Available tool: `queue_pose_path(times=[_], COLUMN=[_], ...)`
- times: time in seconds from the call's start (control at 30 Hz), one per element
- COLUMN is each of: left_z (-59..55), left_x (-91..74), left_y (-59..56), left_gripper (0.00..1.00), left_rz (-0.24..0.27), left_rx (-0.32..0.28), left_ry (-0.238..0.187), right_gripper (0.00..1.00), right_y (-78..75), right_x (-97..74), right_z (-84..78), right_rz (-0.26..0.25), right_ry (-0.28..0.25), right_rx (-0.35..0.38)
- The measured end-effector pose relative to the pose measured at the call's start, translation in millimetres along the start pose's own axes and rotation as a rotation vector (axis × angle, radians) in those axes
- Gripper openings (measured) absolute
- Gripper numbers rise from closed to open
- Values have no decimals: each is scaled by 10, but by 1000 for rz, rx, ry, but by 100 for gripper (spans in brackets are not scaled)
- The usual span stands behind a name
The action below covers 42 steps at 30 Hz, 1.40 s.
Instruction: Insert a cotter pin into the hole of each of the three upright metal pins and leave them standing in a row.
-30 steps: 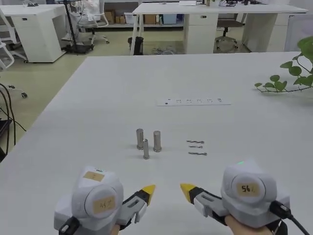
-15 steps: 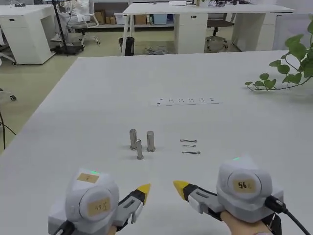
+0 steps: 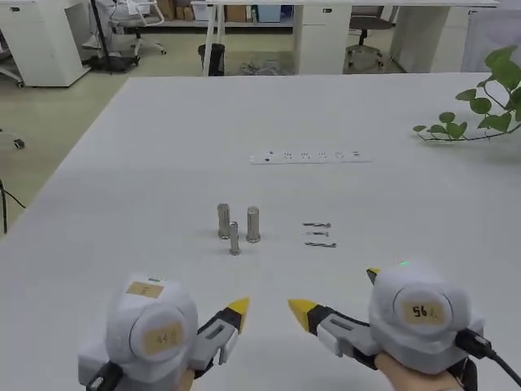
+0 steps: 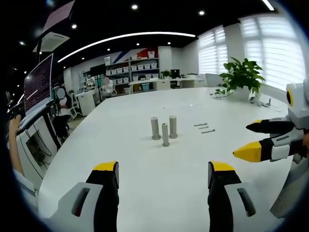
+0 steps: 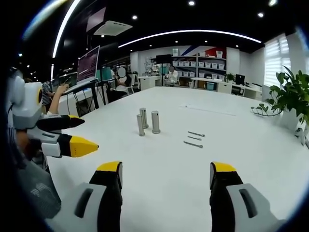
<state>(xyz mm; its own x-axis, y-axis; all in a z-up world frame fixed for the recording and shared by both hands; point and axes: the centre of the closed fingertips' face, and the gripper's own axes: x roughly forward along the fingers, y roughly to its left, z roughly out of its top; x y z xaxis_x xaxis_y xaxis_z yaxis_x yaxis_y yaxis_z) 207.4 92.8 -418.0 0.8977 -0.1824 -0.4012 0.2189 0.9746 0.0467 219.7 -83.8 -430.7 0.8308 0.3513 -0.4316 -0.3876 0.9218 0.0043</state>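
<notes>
The left gripper (image 4: pixel 164 169) has its two yellow-tipped fingers (image 4: pixel 106 167) spread wide with nothing between them, and the right gripper (image 5: pixel 166 168) is parted just as wide and also empty. Both hover low over the near part of the white table (image 3: pixel 122 204), tips turned toward each other. Ahead of the fingers and well apart from them stand the three metal pins (image 3: pixel 236 224). They are short, dull grey cylinders, all upright, bunched in a tight triangle with one nearer the grippers. Just to their right, ahead of the right gripper's fingers, the three cotter pins (image 3: pixel 318 235) lie flat on the table, one behind another. Farther out are a white power strip (image 3: pixel 309 156) and a trailing green plant (image 3: pixel 480 106). Against the picture half a second ago, pins and cotter pins keep the same arrangement, while the right gripper has rolled, so a second yellow tip now shows beside its housing. The holes in the pins cannot be made out, the cotter pins are too small to read in detail, and in the head view the left gripper's housing hides one of its fingers.
</notes>
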Motion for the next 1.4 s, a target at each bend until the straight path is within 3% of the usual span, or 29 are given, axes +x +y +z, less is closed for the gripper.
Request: queue_pose_path(times=[0.27, 0.4, 0.47, 0.7, 0.83, 0.87, 0.9, 1.1, 1.17, 1.2, 1.27, 1.3, 1.33, 1.4], left_z=[40, 112, 137, 200, 235, 241, 250, 308, 293, 242, 236, 279, 356, 353], left_x=[-32, -26, -10, 108, 225, 246, 269, 495, 566, 618, 717, 767, 812, 893], left_y=[-25, -52, -67, -39, -28, -24, -25, 5, 17, 21, 29, 29, -7, -11], left_gripper=[67, 63, 56, 51, 45, 42, 40, 39, 38, 37, 35, 35, 35, 34], left_rz=[-11, -36, -57, -94, -136, -141, -148, -180, -186, -198, -206, -207, -226, -236], left_rx=[58, 45, 54, 77, 95, 94, 98, 124, 143, 161, 172, 163, 148, 133], left_ry=[-3, -22, -18, -17, -7, -4, -1, -2, 14, 59, 81, 59, 8, 16], right_gripper=[69, 66, 62, 61, 61, 60, 58, 55, 55, 55, 55, 54, 54, 54], right_y=[35, 116, 99, 75, 103, 136, 125, 102, 85, 70, 48, 38, 34, 14], right_x=[-47, -91, -108, -98, -70, -64, -55, 12, 33, 51, 81, 97, 108, 130], right_z=[48, 75, 116, 279, 281, 259, 242, 270, 264, 261, 253, 254, 253, 257], right_rz=[47, 114, 114, 138, 179, 211, 214, 232, 230, 228, 225, 225, 225, 223], right_ry=[14, 41, 41, 44, 72, 93, 113, 120, 125, 127, 133, 133, 136, 135], right_rx=[56, 56, 51, 47, 43, 36, 44, 40, 33, 32, 33, 33, 32, 31])
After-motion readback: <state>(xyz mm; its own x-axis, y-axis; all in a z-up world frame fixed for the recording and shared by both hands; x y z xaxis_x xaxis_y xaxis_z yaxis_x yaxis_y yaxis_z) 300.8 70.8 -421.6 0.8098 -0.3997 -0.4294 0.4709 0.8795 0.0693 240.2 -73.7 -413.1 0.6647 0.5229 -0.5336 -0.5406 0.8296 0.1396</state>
